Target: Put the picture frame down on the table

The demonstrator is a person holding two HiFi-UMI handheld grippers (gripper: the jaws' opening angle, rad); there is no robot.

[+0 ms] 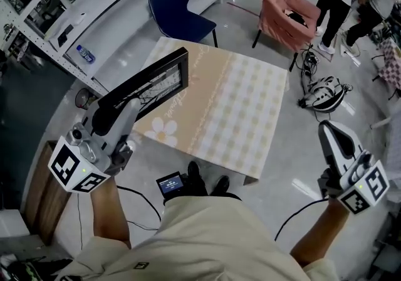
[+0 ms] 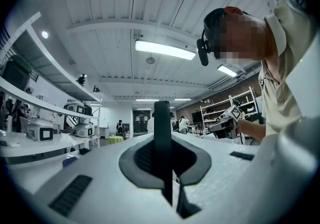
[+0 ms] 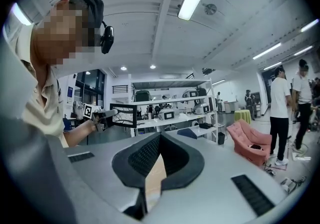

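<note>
Head view
- Picture frame (image 1: 153,82): a black frame, held up by its lower edge over the left side of the desk (image 1: 250,116), tilted, not laid down.
- Left gripper (image 1: 133,108): raised at the left, with its jaws clamped on the frame's edge.
- Right gripper (image 1: 327,128): held low at the right, off the desk, well apart from the frame; nothing is carried by it.
- Desk: covered by a beige checked cloth with a daisy print.
- Surroundings: a blue chair (image 1: 178,13) is seen behind the desk and a pink armchair (image 1: 282,10) to its right.

Left gripper view
- Jaws: closed tight on the frame (image 2: 162,133), which is seen edge-on as 1 dark upright bar between the 2 jaws.
- Right gripper (image 2: 225,123): seen at the right in the person's hand.

Right gripper view
- Jaws: brought together at the tips with only a narrow slit below; nothing is held, and the beige cloth is glimpsed through the slit.
- Picture frame (image 3: 124,114): seen at the left, held in the air by the left gripper (image 3: 106,113).
- Background: the pink armchair (image 3: 247,140) and 2 standing people (image 3: 280,113) are seen at the right.
</note>
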